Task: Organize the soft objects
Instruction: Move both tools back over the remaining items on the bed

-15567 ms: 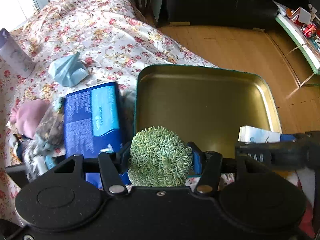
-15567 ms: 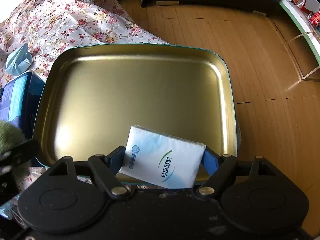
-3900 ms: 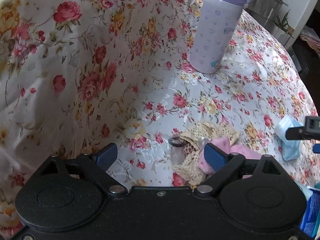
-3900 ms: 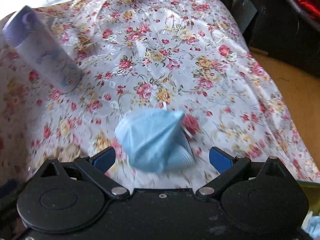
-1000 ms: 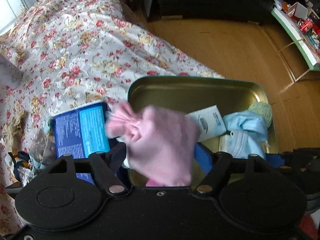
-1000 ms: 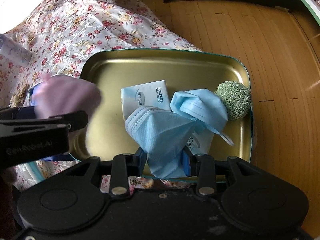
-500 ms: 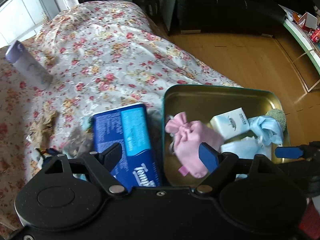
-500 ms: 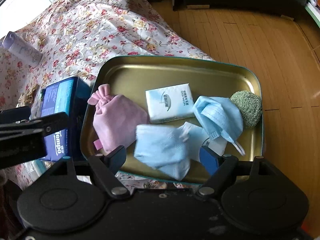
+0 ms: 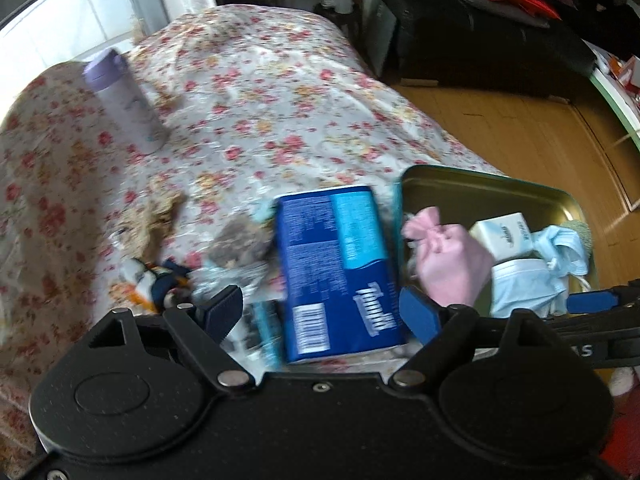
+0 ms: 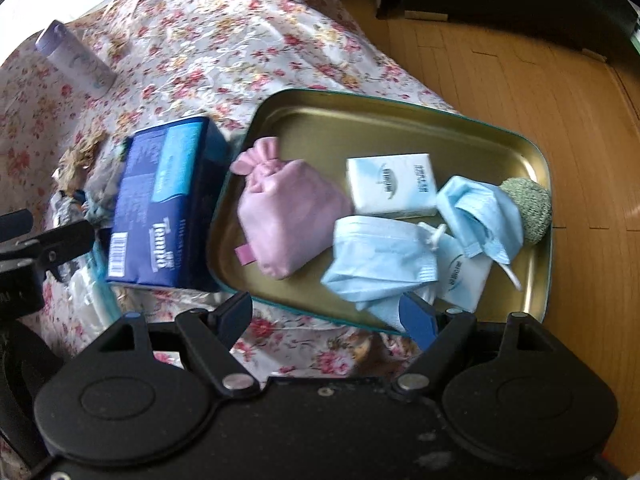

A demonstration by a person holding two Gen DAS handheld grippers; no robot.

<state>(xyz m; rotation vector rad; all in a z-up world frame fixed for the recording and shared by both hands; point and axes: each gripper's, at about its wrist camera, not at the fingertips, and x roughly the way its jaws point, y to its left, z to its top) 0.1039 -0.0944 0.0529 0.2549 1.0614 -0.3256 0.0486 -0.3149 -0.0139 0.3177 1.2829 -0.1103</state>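
A gold tray (image 10: pixel 400 128) with a teal rim lies on the flowered bedspread. In it rest a pink drawstring pouch (image 10: pixel 292 216), a white tissue pack (image 10: pixel 390 188), two light-blue face masks (image 10: pixel 380 264), and a green scrubber (image 10: pixel 528 208). My right gripper (image 10: pixel 326 314) hangs open over the tray's near rim with nothing between its fingers. My left gripper (image 9: pixel 320 310) is above the blue Tempo tissue pack (image 9: pixel 340 264), left of the tray. Its jaws are opening and its pads touch nothing. The pink pouch (image 9: pixel 452 268) lies just beyond its right finger.
A purple bottle (image 9: pixel 124 100) stands far back on the bed. A beige crochet piece (image 9: pixel 152 220) and a heap of small packets (image 9: pixel 168 280) lie left of the Tempo pack. Wooden floor (image 10: pixel 540 80) drops away right of the bed, with a dark sofa (image 9: pixel 480 40) beyond.
My left gripper let go of the pink pouch and my right let go of a blue mask, and both now lie in the tray. Both grippers opened and drew back and up, the left one moving leftward.
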